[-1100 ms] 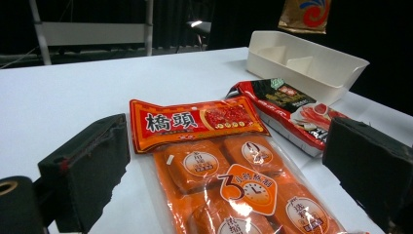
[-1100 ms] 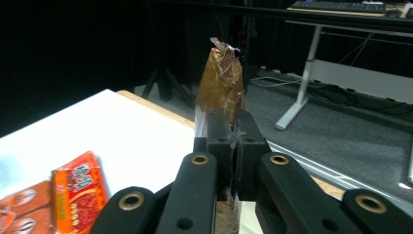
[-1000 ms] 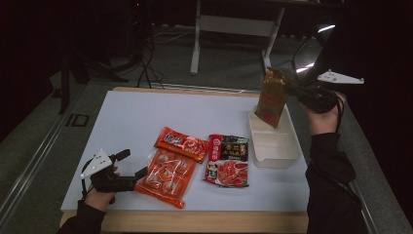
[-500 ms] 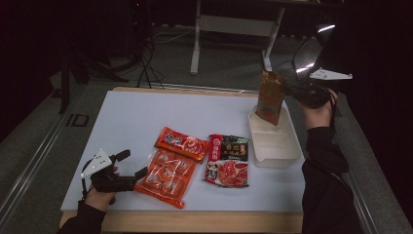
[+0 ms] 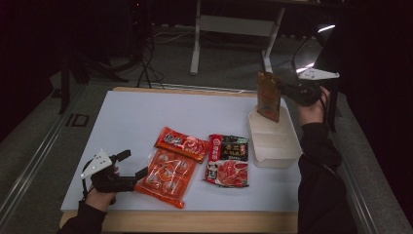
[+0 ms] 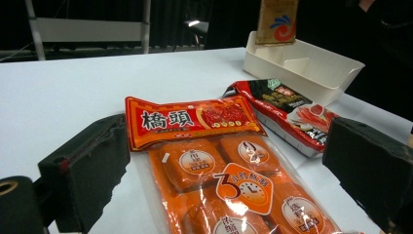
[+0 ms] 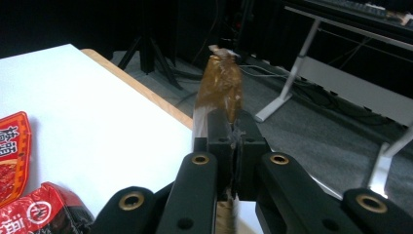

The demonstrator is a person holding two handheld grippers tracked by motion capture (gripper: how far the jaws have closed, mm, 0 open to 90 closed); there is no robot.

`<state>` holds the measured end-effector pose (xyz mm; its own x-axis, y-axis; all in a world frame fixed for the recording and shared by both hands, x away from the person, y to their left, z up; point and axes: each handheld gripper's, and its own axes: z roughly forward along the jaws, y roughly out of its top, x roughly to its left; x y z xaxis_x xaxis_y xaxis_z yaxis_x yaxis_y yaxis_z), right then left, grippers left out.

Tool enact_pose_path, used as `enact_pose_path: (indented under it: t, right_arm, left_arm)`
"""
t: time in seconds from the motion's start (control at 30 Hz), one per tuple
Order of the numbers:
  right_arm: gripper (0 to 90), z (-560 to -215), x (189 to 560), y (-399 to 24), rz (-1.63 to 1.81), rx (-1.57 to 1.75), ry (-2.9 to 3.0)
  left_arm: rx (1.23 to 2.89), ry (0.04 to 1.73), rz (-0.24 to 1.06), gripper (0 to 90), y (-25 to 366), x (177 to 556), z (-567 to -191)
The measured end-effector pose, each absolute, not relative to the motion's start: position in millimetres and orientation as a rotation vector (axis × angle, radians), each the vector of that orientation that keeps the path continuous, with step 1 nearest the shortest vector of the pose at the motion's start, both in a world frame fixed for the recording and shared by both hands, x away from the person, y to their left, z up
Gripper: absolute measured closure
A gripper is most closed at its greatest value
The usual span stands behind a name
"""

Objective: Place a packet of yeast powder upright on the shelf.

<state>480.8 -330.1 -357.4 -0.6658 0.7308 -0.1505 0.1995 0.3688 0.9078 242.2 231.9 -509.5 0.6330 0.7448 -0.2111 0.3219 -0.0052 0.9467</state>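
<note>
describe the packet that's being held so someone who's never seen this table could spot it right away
Start at the white tray near the table's right edge. Hanging upright over its far end, pinched by the right gripper, is the brown packet. Unlike the red and orange packets lying flat on the table, it is golden brown and held up in the air.

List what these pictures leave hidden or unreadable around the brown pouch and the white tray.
- Brown pouch: in the right gripper view, the right gripper covers its lower part.
- Brown pouch, left gripper view: top cut off by the frame edge.
- White tray: whether the pouch's bottom touches the tray floor can't be told in the high view.
- Print on the pouch: too small in the high view.
</note>
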Motion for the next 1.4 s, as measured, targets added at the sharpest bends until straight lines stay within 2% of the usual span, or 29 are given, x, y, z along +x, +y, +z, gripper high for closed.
enact_pose_path:
  t: [0.23, 0.9, 1.13, 1.4]
  right_arm:
    - [88.3, -367.8, 487.2, -325.0, 1.237, 0.785, 2.115]
    - [87.9, -383.4, 494.7, -331.3, 1.442, 0.862, 2.188]
    - [87.5, -389.9, 499.0, -317.8, 1.414, 0.860, 2.226]
    - [87.1, -391.4, 497.8, -328.0, 1.398, 0.956, 2.153]
  left_arm:
    - [1.597, 0.906, 0.421, 3.9, 232.8, 242.7, -509.9]
    - [1.605, 0.905, 0.416, 3.9, 231.9, 244.0, -511.3]
    - [1.612, 0.902, 0.415, 3.9, 231.8, 243.8, -512.0]
    - [1.611, 0.900, 0.412, 3.9, 231.7, 244.0, -511.9]
